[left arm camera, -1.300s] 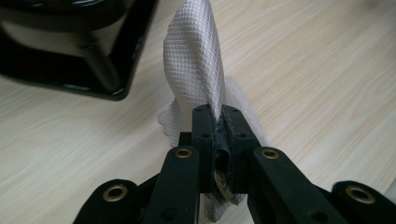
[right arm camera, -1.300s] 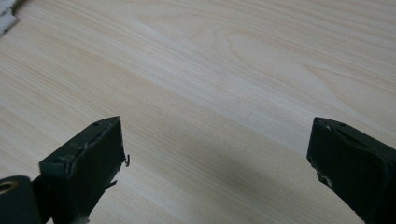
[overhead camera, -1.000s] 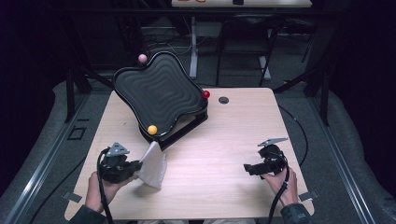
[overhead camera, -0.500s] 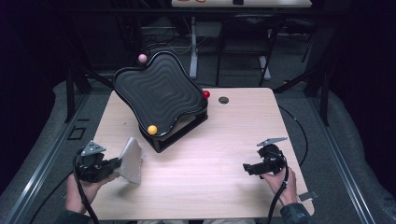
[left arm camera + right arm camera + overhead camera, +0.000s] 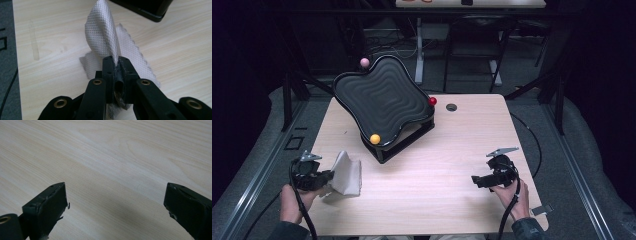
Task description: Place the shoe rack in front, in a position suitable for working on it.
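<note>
A white textured cloth (image 5: 346,173) (image 5: 107,41) lies partly on the wooden table (image 5: 447,165) near its front left corner, one fold standing up. My left gripper (image 5: 328,179) (image 5: 115,60) is shut on the cloth's edge, its black jaws pinching the fabric. Near the front right of the table my right gripper (image 5: 476,180) (image 5: 116,202) stands open with bare wood between its fingers. A black wavy tray (image 5: 382,100) rests tilted on a black stand behind the cloth.
An orange ball (image 5: 375,139), a red ball (image 5: 432,101) and a pink ball (image 5: 364,62) sit at the tray's rim. A small dark round hole (image 5: 451,107) marks the table behind the tray. Black cables trail from both grippers.
My left gripper has carried the cloth leftward and down toward the table's front left corner, away from the tray. The cloth now droops onto the wood. The right gripper has stayed put.
</note>
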A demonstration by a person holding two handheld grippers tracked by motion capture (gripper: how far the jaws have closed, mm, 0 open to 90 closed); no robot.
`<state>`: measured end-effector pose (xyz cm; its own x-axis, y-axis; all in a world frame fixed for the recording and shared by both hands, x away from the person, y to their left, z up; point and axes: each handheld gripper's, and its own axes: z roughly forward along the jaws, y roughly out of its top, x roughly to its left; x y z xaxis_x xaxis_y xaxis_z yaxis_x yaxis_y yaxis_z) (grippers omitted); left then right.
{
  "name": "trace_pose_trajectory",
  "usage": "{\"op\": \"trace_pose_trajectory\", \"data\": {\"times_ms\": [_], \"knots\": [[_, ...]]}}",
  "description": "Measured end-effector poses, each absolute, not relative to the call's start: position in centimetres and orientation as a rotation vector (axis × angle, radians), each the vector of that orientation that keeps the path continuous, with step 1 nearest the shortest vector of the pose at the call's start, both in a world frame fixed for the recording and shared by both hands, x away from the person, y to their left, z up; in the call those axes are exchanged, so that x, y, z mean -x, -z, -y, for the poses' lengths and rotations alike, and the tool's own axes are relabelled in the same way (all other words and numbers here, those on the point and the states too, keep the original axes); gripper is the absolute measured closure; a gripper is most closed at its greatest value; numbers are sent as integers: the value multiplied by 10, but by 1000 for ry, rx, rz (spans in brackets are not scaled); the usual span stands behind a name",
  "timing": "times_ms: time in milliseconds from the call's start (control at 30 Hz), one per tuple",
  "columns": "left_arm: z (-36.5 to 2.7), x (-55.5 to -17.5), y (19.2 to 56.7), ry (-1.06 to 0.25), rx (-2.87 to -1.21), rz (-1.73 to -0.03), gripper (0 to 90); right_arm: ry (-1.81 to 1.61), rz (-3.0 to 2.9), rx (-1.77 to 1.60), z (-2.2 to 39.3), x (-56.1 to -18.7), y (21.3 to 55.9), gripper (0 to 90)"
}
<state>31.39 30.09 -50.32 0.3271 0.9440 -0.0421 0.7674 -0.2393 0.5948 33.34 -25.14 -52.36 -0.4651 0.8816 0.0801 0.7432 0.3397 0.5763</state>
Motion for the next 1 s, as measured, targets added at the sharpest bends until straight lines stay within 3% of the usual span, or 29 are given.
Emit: {"op": "trace_pose_trajectory", "data": {"times_ms": [133,267,300,333,400,433,533,733,867,1000], "knots": [[-304,-319,509,-423,-2071,-1533,802,-815,-2365,-1465,251,-333,524,40],[-305,-322,511,-418,-2058,-1561,620,-815,-2367,-1468,251,-333,524,40],[-305,-322,510,-419,-2054,-1566,620,-815,-2367,-1468,251,-333,524,40],[-306,-322,508,-431,-2047,-1568,522,-817,-2368,-1468,251,-333,524,40],[-305,-322,504,-447,-2030,-1566,488,-818,-2368,-1469,251,-333,524,40],[-302,-322,498,-468,-2017,-1554,380,-818,-2368,-1470,251,-333,524,41],[-297,-322,491,-491,-1993,-1528,275,-817,-2370,-1472,250,-333,524,43],[-261,-328,468,-553,-1966,-1380,166,-817,-2373,-1471,249,-334,524,43],[-246,-338,463,-566,-1965,-1334,148,-811,-2372,-1470,249,-334,524,43],[-227,-354,460,-574,-1970,-1308,63,-812,-2370,-1473,250,-334,524,44]]}}
